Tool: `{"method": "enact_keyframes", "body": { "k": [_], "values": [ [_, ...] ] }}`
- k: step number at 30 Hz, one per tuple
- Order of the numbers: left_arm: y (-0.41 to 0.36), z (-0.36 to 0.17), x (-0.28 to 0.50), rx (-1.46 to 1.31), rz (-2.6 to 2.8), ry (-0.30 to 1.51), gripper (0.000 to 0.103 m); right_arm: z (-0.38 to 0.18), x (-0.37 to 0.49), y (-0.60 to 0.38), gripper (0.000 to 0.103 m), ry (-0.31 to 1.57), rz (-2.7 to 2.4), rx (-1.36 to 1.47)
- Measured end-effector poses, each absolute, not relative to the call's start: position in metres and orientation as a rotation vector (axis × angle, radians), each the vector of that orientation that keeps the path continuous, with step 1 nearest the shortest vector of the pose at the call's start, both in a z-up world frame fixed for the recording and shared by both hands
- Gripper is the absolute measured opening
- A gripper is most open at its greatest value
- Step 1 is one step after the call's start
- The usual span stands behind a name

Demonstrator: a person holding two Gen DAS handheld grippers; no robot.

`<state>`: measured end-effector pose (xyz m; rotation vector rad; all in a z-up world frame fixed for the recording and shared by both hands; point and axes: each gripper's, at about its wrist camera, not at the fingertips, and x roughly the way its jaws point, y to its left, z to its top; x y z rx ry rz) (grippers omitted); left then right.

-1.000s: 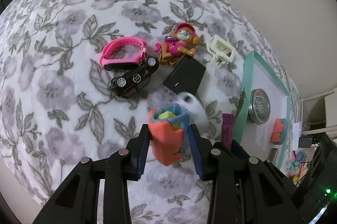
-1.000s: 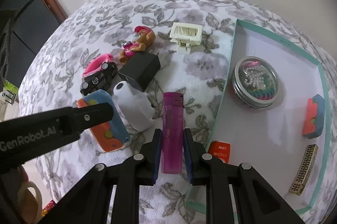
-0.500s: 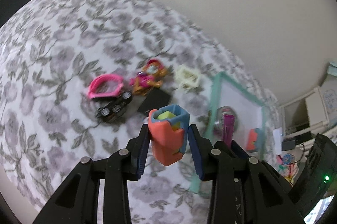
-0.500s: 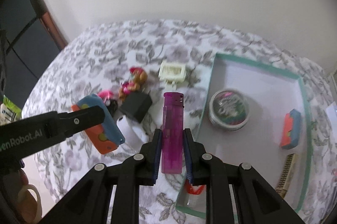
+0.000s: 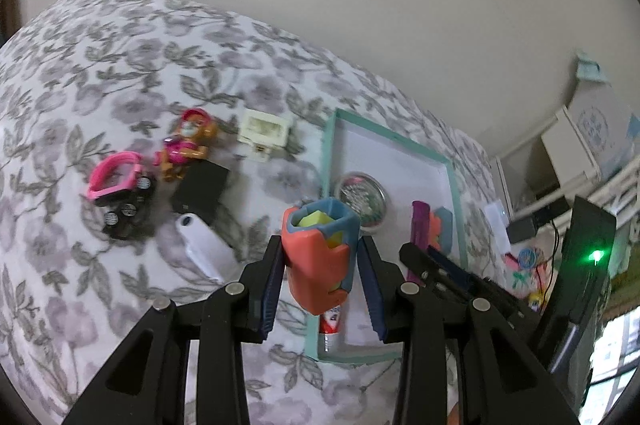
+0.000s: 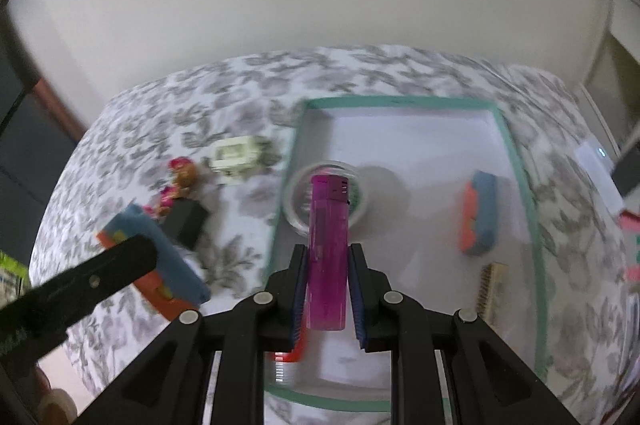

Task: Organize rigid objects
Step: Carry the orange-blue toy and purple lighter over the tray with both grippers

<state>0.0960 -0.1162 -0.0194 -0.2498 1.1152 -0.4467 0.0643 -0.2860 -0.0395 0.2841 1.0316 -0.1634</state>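
My left gripper (image 5: pixel 320 249) is shut on an orange and blue toy block (image 5: pixel 312 277) with yellow pieces inside, held in the air above the tray's near left corner. In the right wrist view my right gripper (image 6: pixel 328 253) is shut on a purple lighter (image 6: pixel 326 225), which stands upright over the teal-rimmed white tray (image 6: pixel 400 103). The same lighter (image 5: pixel 419 221) shows at the right of the left wrist view. The left gripper's finger (image 6: pixel 116 265) and its block (image 6: pixel 160 257) appear at the left of the right wrist view.
The tray (image 5: pixel 330 153) holds a round tin (image 5: pixel 362 197), a second orange and blue block (image 6: pixel 480 213), a gold comb-like piece (image 6: pixel 486 289) and a red tube (image 5: pixel 330 325). On the floral cover lie a pink band (image 5: pixel 114 177), toy car (image 5: pixel 128 213), figurine (image 5: pixel 186 145), black box (image 5: pixel 200 189), white piece (image 5: pixel 204 253) and cream clip (image 5: pixel 264 129).
Both grippers have risen and moved right toward the tray, each keeping its object. The lighter was lifted off the cover and now hangs over the tray. Both views have rolled.
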Motion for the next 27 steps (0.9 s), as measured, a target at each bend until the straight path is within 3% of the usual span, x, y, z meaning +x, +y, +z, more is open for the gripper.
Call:
{"method": "enact_keyframes", "body": {
  "k": [14,27],
  "values": [
    [-0.178,-0.038,0.076,-0.111,-0.595,1.169,0.038,-0.037,0.049,-0.327,0.021,1.032,-0.325,0.239],
    [-0.189,-0.081,0.084,-0.093,-0.583,1.277,0.038,-0.078,0.047,-0.337,0.021,1.184,-0.347,0.29]
  ]
}}
